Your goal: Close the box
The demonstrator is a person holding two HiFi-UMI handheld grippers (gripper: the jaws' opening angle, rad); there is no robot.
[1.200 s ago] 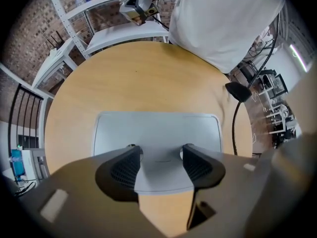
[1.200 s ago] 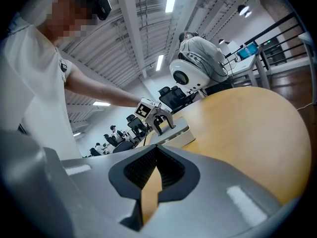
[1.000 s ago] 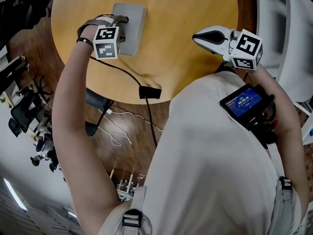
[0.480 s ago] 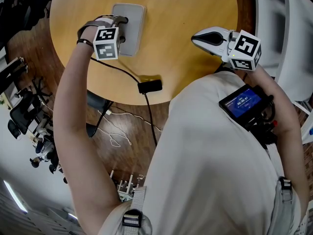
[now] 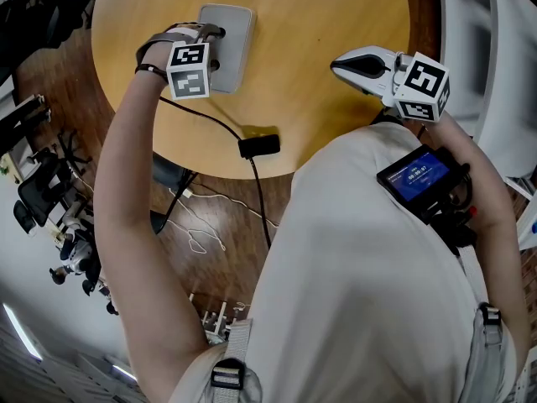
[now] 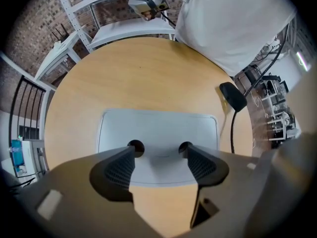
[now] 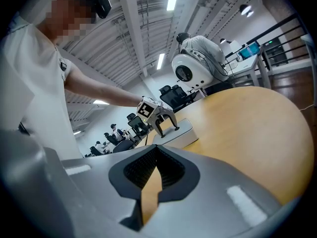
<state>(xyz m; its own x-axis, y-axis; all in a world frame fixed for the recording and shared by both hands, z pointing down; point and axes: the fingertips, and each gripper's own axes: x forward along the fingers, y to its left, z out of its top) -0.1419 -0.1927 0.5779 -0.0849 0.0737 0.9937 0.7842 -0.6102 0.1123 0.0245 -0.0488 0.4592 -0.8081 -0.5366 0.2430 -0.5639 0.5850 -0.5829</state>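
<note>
A flat grey box (image 5: 228, 45) with its lid down lies on the far left of the round wooden table (image 5: 310, 116). My left gripper (image 5: 216, 49) stands over the box's near edge. In the left gripper view its two fingertips (image 6: 134, 147) rest on the lid (image 6: 158, 125), and the left gripper (image 6: 159, 150) has jaws that are opening with nothing gripped between them. My right gripper (image 5: 338, 62) hangs above the table's right side, away from the box, jaws shut and empty. The right gripper (image 7: 156, 151) looks across at the box (image 7: 179, 133) and the left gripper (image 7: 162, 119).
A black block on a cable (image 5: 258, 147) lies near the table's front edge, also seen in the left gripper view as the cable block (image 6: 233, 96). White shelving (image 6: 119, 29) stands beyond the table. A large white machine (image 7: 198, 63) and office chairs are in the background.
The black cable block has shifted slightly further onto the table. Both grippers stay almost where they were, the left one still on the box lid.
</note>
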